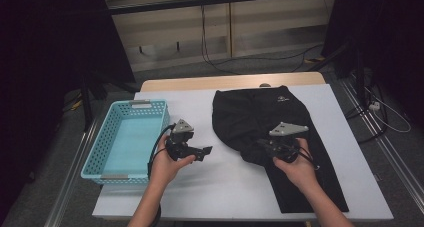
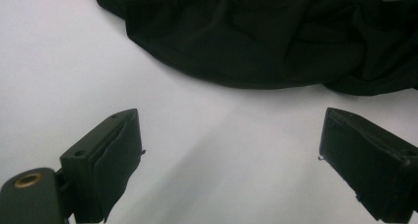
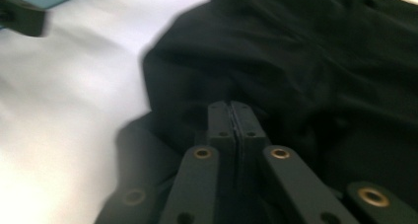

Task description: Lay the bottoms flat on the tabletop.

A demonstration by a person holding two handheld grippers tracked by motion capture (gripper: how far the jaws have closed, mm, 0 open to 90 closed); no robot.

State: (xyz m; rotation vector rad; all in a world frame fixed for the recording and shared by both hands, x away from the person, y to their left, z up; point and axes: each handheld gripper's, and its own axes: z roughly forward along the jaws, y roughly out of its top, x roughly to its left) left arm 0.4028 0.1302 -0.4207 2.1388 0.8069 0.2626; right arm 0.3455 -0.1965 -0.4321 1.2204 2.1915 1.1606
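Right gripper point(image 3: 230, 108) pressed together over the black trousers point(image 1: 280, 137), left gripper point(image 2: 231, 150) spread wide above the white table point(image 1: 200, 187).

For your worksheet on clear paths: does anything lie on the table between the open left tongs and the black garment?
Nothing visible does. Between the left tongs and the black garment lies only bare white table. The blue basket stands on their other side.
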